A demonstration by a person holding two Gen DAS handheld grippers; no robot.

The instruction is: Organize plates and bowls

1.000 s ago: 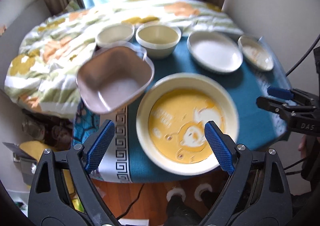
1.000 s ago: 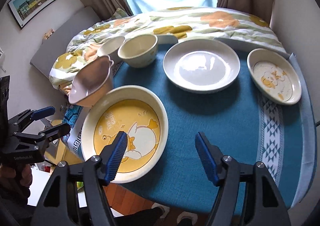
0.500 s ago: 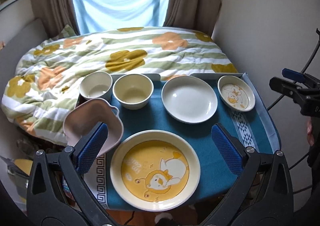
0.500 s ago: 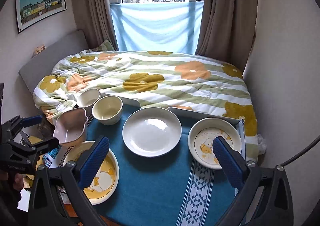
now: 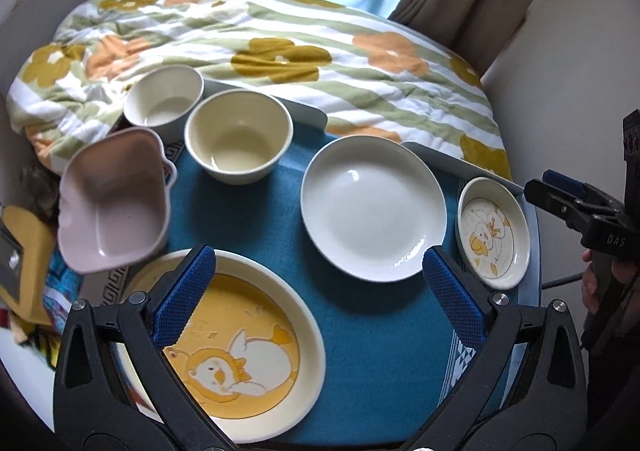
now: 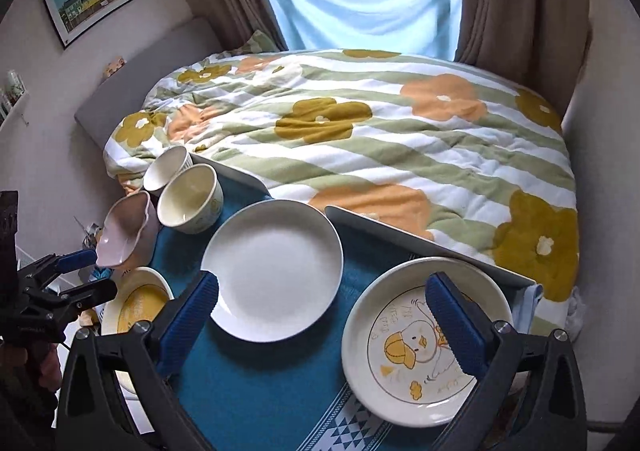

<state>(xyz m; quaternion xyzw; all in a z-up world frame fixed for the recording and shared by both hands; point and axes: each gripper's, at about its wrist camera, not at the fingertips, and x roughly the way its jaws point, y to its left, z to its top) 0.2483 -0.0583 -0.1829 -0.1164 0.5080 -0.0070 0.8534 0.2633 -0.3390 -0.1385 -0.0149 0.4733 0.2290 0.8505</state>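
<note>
Plates now fill both views closer; left hand-held gripper (image 5: 316, 279) and right hand-held gripper (image 6: 322, 311) gape empty above the blue-clothed worktop (image 5: 368, 331) beside a floral-quilted bed (image 6: 360, 123).

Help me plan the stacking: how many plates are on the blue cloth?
3. The large yellow duck plate sits nearest, at the cloth's left; the plain white plate in the middle; the small duck plate at the right edge. None looks hidden.
</note>
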